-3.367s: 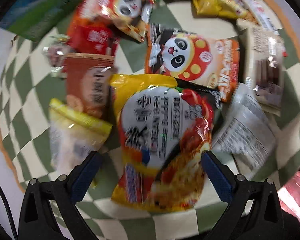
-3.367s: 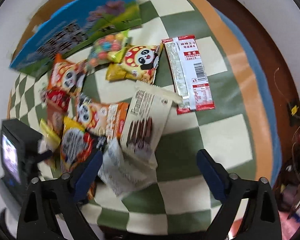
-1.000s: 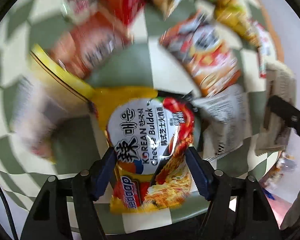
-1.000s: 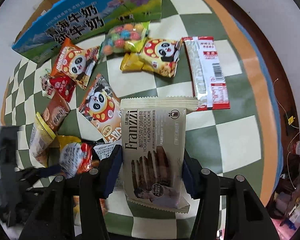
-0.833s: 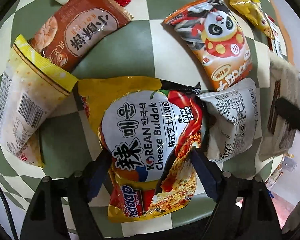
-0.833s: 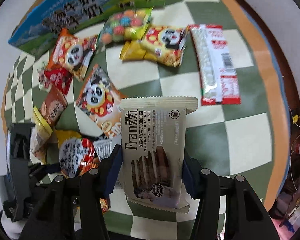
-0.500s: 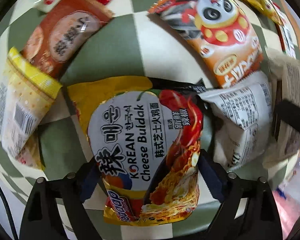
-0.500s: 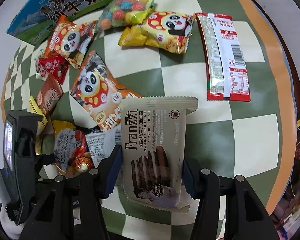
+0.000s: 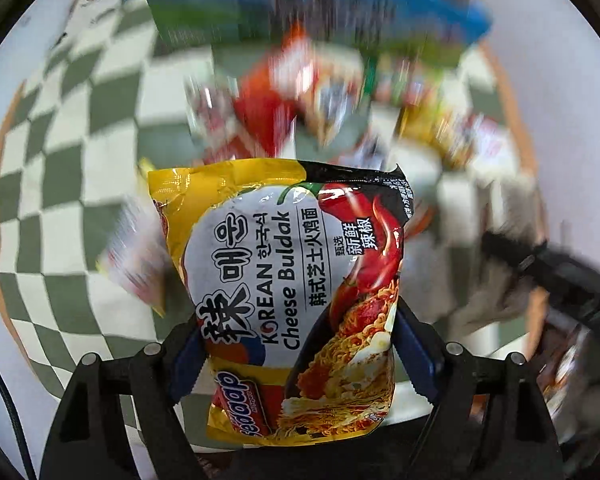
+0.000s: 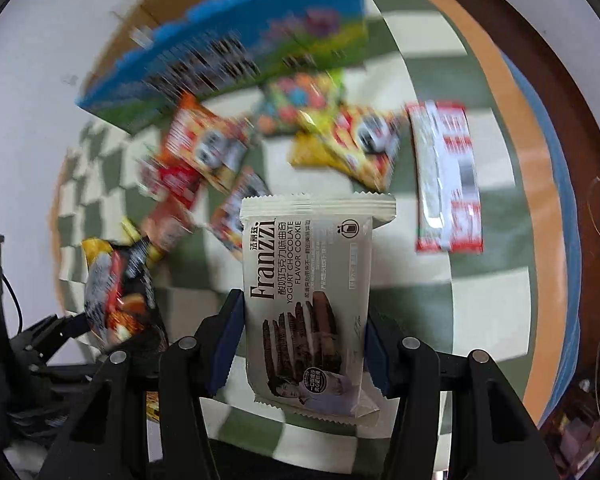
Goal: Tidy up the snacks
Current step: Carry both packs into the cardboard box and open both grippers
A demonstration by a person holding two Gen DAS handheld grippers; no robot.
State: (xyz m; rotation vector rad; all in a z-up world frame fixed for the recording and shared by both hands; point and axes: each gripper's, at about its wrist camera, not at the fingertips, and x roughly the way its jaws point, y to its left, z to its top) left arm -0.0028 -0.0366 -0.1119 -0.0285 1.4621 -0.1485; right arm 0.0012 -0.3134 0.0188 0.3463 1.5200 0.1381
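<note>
Left: your left gripper (image 9: 296, 354) is clamped on the noodle packet (image 9: 288, 280) at its lower half, holding it above the checkered mat (image 9: 68, 200). Right: your right gripper (image 10: 304, 338) is closed on the Franzzi cookie pack (image 10: 312, 292), also raised off the mat. The loose snacks (image 10: 220, 152) and the blue carton (image 10: 228, 56) beyond are blurred, so both grippers appear to be in motion. Carry each pack level, keep the squeeze light to avoid crushing the contents, and keep the two loads apart while moving them to their places.
</note>
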